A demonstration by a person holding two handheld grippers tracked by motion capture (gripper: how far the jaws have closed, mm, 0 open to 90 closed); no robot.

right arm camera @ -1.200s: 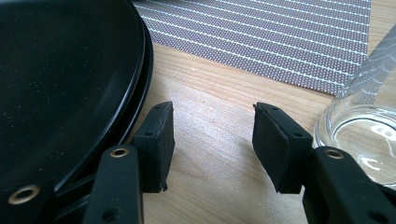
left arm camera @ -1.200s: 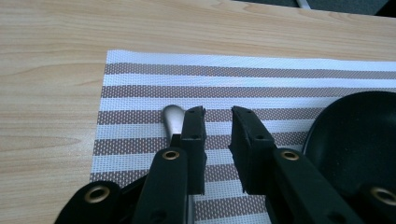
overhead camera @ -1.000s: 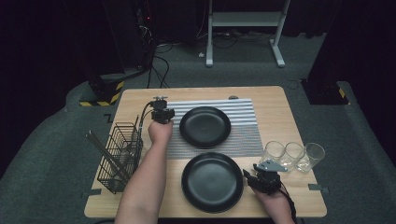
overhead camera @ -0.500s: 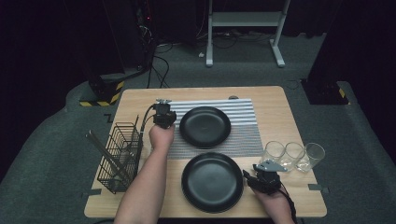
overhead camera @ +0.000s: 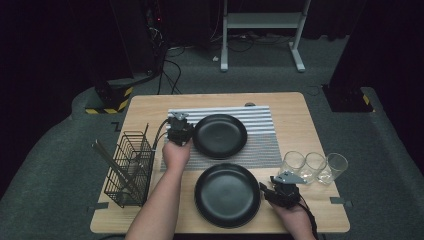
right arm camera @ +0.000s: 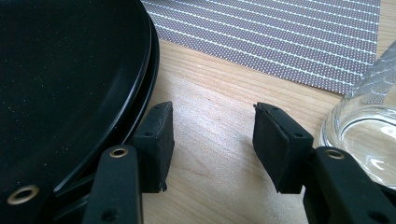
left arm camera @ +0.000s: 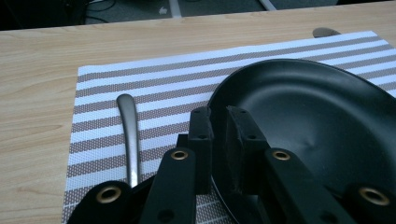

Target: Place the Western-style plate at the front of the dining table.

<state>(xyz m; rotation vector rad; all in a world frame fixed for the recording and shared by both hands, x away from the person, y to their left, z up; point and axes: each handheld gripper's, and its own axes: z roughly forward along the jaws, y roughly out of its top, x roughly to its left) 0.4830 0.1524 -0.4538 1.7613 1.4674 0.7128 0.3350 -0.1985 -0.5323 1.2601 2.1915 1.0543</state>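
A black plate point(overhead camera: 220, 136) point(left arm camera: 317, 121) lies on the striped placemat point(overhead camera: 260, 145) point(left arm camera: 140, 79). My left gripper point(overhead camera: 184, 131) point(left arm camera: 217, 135) is at its left rim; the jaws have just been closing and now pinch the rim between them. A second black plate point(overhead camera: 227, 195) point(right arm camera: 60, 84) sits near the front edge, and the right gripper view shows a doubled rim, as of two stacked. My right gripper point(overhead camera: 270, 192) point(right arm camera: 212, 135) rests open beside that plate's right rim, with bare wood between its pads.
A metal utensil handle point(left arm camera: 128, 135) lies on the mat left of the far plate. Three clear glasses point(overhead camera: 315, 165) point(right arm camera: 369, 126) stand in a row at the right. A black wire basket point(overhead camera: 130, 167) holding long utensils stands at the table's left edge.
My left gripper has shifted slightly right and nearer, onto the far plate's left rim. The right gripper and both plates have stayed put.
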